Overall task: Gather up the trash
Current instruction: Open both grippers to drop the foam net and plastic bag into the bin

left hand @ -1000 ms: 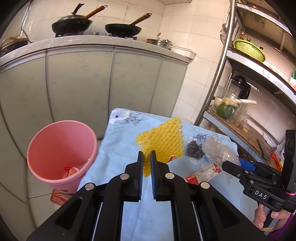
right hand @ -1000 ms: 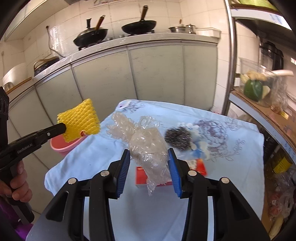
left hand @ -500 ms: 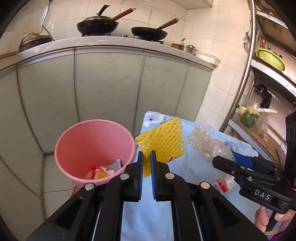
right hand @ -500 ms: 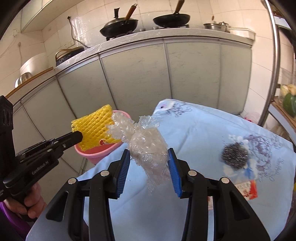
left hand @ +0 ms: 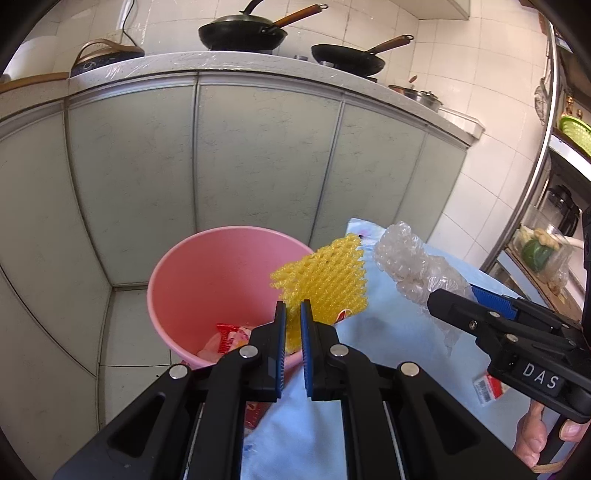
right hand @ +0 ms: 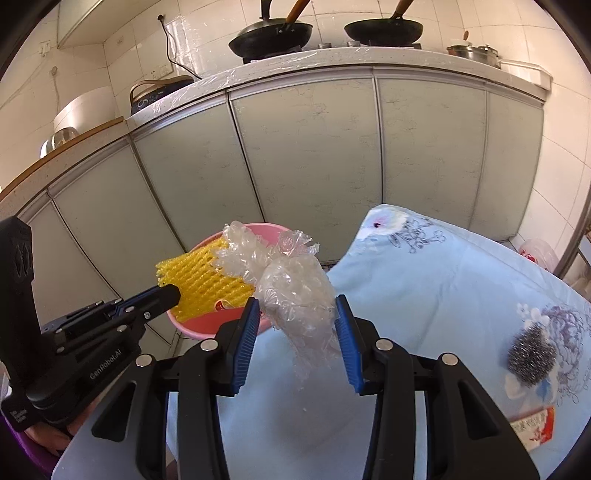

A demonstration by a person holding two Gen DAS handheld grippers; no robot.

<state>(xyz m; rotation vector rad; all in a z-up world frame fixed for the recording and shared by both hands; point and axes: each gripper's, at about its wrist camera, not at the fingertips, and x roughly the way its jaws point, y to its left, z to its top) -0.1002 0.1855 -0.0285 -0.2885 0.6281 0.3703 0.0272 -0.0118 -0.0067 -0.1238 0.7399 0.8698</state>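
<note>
Left wrist view: left gripper [left hand: 291, 314] at bottom centre, jaws nearly together, clenched on a yellow foam net [left hand: 321, 284]. Net sticks up from the pads, centre of frame, overlapping the right rim of the pink bin [left hand: 207, 266]. Bin sits centre-left on the tiled floor, w/ a red wrapper [left hand: 227, 338] and other scraps inside. Right gripper [left hand: 458, 299] comes in from the right edge, clamped on a wad of clear plastic wrap [left hand: 406, 258], which sits just right of the net. A hand [left hand: 535, 439] shows at lower right.

Right wrist view: right gripper [right hand: 295, 321] at bottom centre, jaws abt half apart, blue pads pressed on both sides of the plastic wrap [right hand: 291, 291]. Wrap is centre frame, above the edge of the light blue floral cloth [right hand: 443, 277], w/ the bin [right hand: 199, 325] behind it. Left gripper [right hand: 173, 293] enters from the left, holding the net [right hand: 199, 284] over the bin. Steel scourer [right hand: 532, 354] and red-white packet [right hand: 532, 424] lie on the cloth, lower right. Two woks [right hand: 269, 31] on the counter, top of frame.
</note>
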